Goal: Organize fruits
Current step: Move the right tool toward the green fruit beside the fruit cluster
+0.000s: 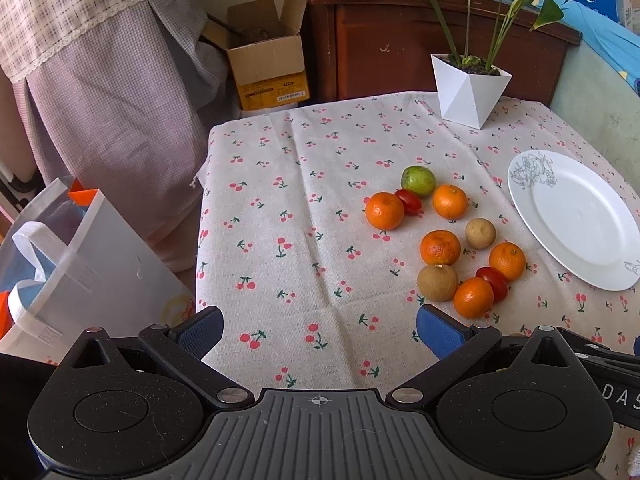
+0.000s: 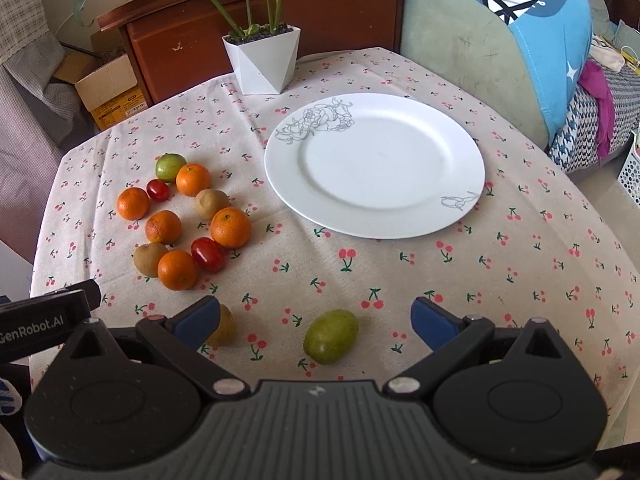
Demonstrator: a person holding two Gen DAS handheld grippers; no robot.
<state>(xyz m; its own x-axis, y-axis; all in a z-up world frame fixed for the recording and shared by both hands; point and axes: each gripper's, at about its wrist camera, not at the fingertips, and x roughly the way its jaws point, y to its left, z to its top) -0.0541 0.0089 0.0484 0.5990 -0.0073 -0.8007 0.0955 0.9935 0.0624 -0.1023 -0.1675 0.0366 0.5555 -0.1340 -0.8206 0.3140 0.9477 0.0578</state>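
A cluster of fruit lies on the cherry-print cloth: several oranges (image 1: 440, 247) (image 2: 230, 227), two red tomatoes (image 1: 492, 282) (image 2: 207, 254), brown fruits (image 1: 437, 282) (image 2: 149, 259) and a green fruit (image 1: 418, 181) (image 2: 170, 167). An empty white plate (image 1: 576, 220) (image 2: 374, 164) sits to their right. My left gripper (image 1: 320, 330) is open and empty, left of the cluster. My right gripper (image 2: 316, 320) is open, with a green fruit (image 2: 331, 336) lying on the cloth between its fingers. A yellowish fruit (image 2: 224, 326) is partly hidden behind the left finger.
A white geometric plant pot (image 1: 468, 92) (image 2: 262, 60) stands at the table's far edge. A white bag (image 1: 80, 264) and cardboard box (image 1: 268, 68) are on the floor to the left. A sofa with blue cloth (image 2: 532, 32) is to the right.
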